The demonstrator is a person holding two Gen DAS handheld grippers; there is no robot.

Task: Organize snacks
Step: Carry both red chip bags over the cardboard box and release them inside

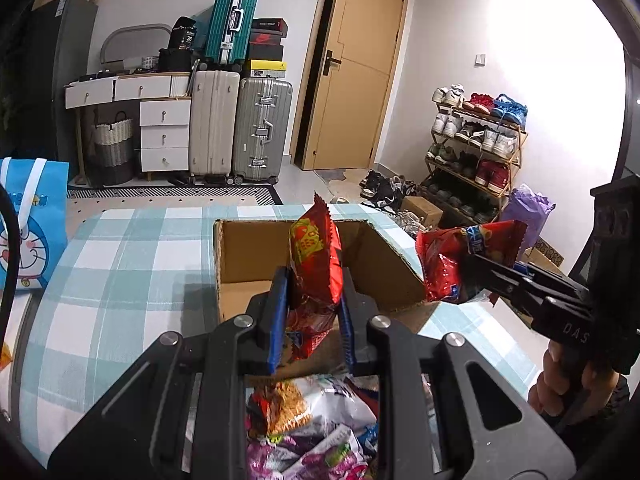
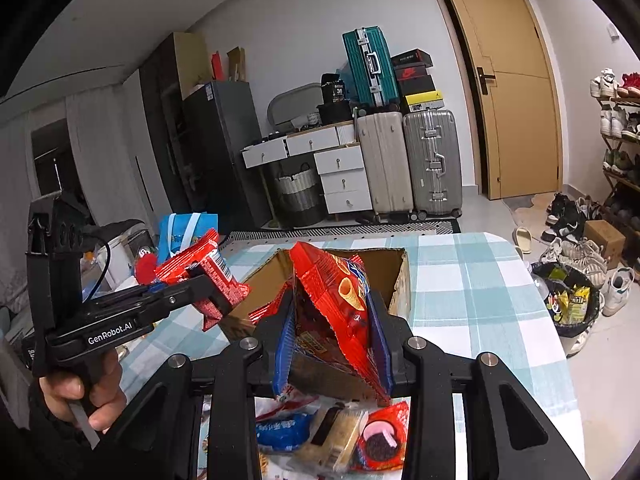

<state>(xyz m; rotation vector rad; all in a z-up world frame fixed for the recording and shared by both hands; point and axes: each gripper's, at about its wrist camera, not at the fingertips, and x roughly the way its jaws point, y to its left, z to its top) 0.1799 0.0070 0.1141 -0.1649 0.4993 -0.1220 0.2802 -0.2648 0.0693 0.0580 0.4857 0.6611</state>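
In the left wrist view, my left gripper [image 1: 314, 300] is shut on a red snack packet [image 1: 316, 256], held upright over the near edge of an open cardboard box [image 1: 248, 252]. At the right, my right gripper [image 1: 478, 266] is shut on a red snack bag [image 1: 444, 264] above the box's right corner. In the right wrist view, that cone-snack bag [image 2: 340, 292] fills my right gripper [image 2: 332, 328], and the box [image 2: 384, 272] lies just beyond. My left gripper [image 2: 214, 292], held by a hand, grips its red packet [image 2: 204, 264] at the left. Loose snacks [image 1: 312, 420] [image 2: 332, 436] lie below both grippers.
The box stands on a table with a blue-and-white checked cloth [image 1: 120, 264]. A blue cartoon bag [image 1: 32, 220] stands at the table's left end. On the floor to the right are a full waste bin [image 2: 568, 308], a shoe rack [image 1: 476, 148] and scattered shoes.
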